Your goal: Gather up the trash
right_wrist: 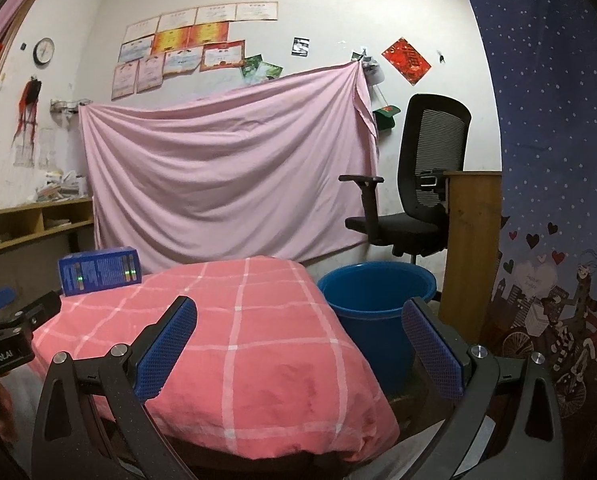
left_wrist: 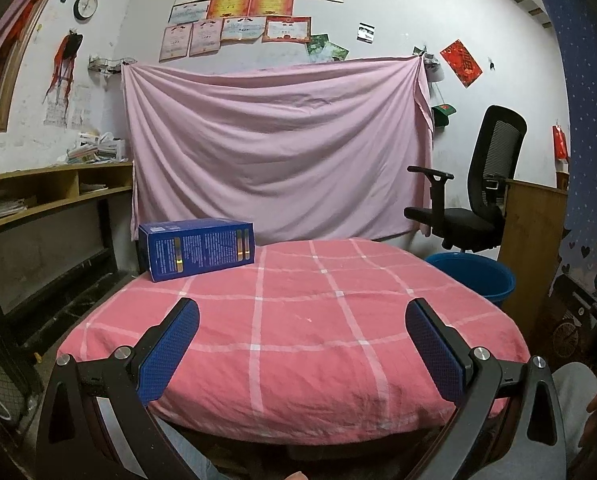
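Note:
A blue cardboard box (left_wrist: 196,249) lies on its side at the far left corner of the table, which is covered by a pink checked cloth (left_wrist: 298,340); the right wrist view shows the same box (right_wrist: 99,275) at the far left. A blue plastic bucket (right_wrist: 374,308) stands on the floor by the table's right side, its rim also showing in the left wrist view (left_wrist: 472,276). My left gripper (left_wrist: 301,312) is open above the table's near edge, nothing between its blue pads. My right gripper (right_wrist: 299,312) is open too, hovering near the table's right front corner beside the bucket.
A black office chair (left_wrist: 474,184) stands behind the bucket next to a wooden cabinet (right_wrist: 472,240). A pink sheet (left_wrist: 278,148) hangs on the back wall. Low wooden shelves (left_wrist: 46,196) with papers line the left wall. A blue curtain (right_wrist: 558,160) hangs at the right.

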`<action>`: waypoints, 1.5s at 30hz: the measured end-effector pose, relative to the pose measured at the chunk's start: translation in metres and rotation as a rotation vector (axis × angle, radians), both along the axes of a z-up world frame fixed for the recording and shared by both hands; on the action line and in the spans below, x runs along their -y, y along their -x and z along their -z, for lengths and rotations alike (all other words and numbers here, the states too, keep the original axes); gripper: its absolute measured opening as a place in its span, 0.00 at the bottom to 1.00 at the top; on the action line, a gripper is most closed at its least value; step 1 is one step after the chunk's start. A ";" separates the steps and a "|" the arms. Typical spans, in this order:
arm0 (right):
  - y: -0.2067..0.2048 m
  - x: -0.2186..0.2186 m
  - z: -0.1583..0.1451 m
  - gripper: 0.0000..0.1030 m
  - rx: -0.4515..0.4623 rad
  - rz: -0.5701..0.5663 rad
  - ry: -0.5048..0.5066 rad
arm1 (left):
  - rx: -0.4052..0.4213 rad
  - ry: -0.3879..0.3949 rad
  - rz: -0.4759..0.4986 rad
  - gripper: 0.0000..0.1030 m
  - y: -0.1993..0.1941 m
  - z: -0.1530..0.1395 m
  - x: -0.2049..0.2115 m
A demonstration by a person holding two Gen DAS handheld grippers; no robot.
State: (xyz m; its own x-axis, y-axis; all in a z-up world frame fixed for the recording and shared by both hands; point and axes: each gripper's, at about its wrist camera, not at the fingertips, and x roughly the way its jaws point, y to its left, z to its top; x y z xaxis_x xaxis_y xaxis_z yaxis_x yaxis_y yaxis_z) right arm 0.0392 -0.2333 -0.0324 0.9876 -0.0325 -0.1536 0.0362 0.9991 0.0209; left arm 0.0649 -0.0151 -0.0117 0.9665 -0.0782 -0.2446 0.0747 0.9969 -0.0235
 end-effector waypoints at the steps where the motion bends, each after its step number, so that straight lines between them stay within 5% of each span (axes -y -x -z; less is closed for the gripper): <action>1: 0.000 -0.001 0.000 1.00 -0.002 -0.002 0.003 | 0.002 -0.002 -0.001 0.98 0.001 0.001 0.001; 45: -0.006 0.003 0.005 1.00 -0.036 -0.009 -0.007 | -0.010 0.000 -0.011 0.98 0.003 0.004 0.006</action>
